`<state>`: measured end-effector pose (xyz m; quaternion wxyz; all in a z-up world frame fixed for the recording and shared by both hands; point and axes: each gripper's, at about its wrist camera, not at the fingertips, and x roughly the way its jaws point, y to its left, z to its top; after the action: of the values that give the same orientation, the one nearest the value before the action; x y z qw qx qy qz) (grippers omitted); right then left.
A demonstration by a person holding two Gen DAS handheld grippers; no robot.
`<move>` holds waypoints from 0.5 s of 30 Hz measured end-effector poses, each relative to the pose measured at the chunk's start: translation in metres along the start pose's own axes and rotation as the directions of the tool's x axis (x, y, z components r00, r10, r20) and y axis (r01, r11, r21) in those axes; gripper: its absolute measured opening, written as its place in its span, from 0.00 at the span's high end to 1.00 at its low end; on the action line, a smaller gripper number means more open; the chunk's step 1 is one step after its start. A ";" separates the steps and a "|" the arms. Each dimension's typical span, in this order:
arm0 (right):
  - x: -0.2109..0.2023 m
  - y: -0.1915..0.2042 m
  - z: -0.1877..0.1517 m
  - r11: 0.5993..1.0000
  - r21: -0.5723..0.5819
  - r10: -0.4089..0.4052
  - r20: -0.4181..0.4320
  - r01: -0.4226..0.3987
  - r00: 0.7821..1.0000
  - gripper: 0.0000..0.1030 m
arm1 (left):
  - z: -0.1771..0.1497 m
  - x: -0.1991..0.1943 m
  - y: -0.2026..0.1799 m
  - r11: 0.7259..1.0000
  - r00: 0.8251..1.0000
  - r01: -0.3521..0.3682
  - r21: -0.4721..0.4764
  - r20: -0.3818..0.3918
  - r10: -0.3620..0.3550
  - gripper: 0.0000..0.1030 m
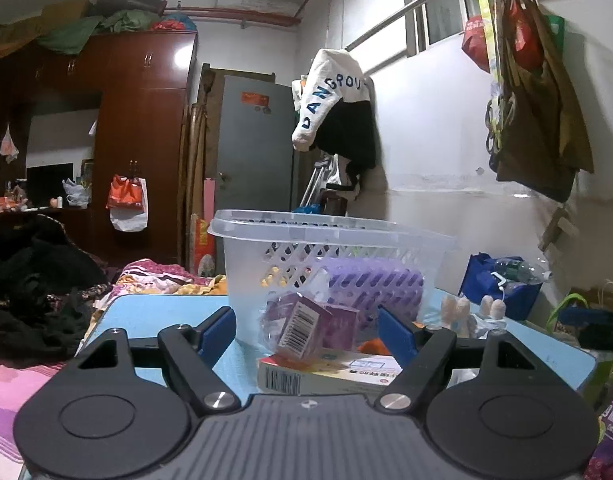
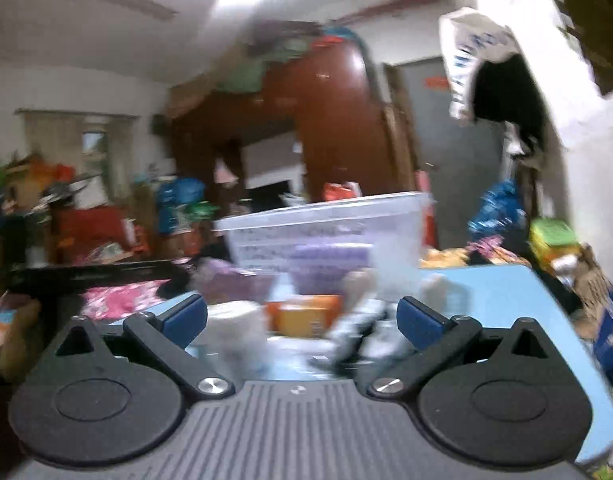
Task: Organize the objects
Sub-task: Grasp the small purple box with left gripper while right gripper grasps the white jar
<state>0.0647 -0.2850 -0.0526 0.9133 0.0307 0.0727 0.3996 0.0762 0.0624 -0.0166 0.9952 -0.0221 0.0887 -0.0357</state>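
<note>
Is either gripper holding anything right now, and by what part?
Nothing is held. Left gripper is open, its jaws either side of the purple box without touching. Right gripper is open too.

- The left wrist view sits low over the blue table (image 1: 154, 312), looking level along its own fingers at the clear basket (image 1: 306, 240) close ahead, with the wardrobe (image 1: 146, 128) and grey door (image 1: 258, 144) far behind.
- The right wrist view is blurred; it looks from low at the table's (image 2: 506, 292) near edge, tilted, toward the same basket (image 2: 326, 216) nearby.
- Both views share basket, table, wardrobe (image 2: 334, 120) and door (image 2: 466, 168).
</note>
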 end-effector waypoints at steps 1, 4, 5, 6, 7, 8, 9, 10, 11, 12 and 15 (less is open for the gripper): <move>0.004 0.005 -0.002 1.000 -0.019 0.011 -0.001 -0.011 1.000 0.00 | -0.001 0.001 -0.001 1.000 1.000 -0.003 0.002 -0.002 0.003 0.21; 0.023 0.016 -0.006 0.998 -0.056 0.030 -0.027 -0.031 0.999 0.04 | -0.003 0.007 -0.003 1.000 1.000 -0.006 0.008 -0.011 0.006 0.21; 0.026 0.017 -0.008 0.997 -0.064 0.030 -0.040 -0.033 0.999 0.07 | -0.005 0.009 -0.004 1.000 1.000 -0.013 0.013 -0.010 0.013 0.21; 0.030 0.019 -0.009 0.997 -0.070 0.029 -0.054 -0.033 0.998 0.13 | -0.005 0.013 -0.005 1.000 1.000 -0.022 0.021 -0.008 0.022 0.21; 0.034 0.020 -0.009 0.997 -0.070 0.027 -0.068 -0.031 0.997 0.17 | -0.007 0.015 -0.006 0.999 0.999 -0.035 0.033 -0.006 0.035 0.21; 0.041 0.020 -0.009 0.997 -0.074 0.029 -0.085 -0.036 0.996 0.23 | -0.008 0.018 -0.007 0.998 0.999 -0.050 0.043 -0.008 0.050 0.21; 0.037 0.023 -0.013 0.996 -0.078 0.025 -0.094 -0.032 0.995 0.26 | -0.008 0.023 -0.009 0.997 0.998 -0.055 0.050 -0.016 0.056 0.21; 0.035 0.025 -0.016 0.996 -0.085 0.024 -0.102 -0.032 0.995 0.26 | -0.010 0.025 -0.009 0.997 0.998 -0.049 0.052 -0.024 0.050 0.21; 0.035 0.026 -0.017 0.995 -0.093 0.021 -0.105 -0.031 0.994 0.26 | -0.011 0.028 -0.009 0.998 0.999 -0.040 0.050 -0.032 0.041 0.21; 0.034 0.027 -0.020 0.995 -0.096 0.016 -0.108 -0.027 0.994 0.27 | -0.012 0.030 -0.010 0.998 0.999 -0.036 0.052 -0.038 0.038 0.21; 0.029 0.028 -0.027 0.995 -0.099 0.000 -0.111 -0.011 0.994 0.27 | -0.015 0.034 -0.012 0.997 0.998 -0.045 0.066 -0.050 0.048 0.21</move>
<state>0.0593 -0.2450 -0.0796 0.9071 -0.0368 0.1033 0.4063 0.1059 0.0469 -0.0368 0.9933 0.0129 0.1137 -0.0160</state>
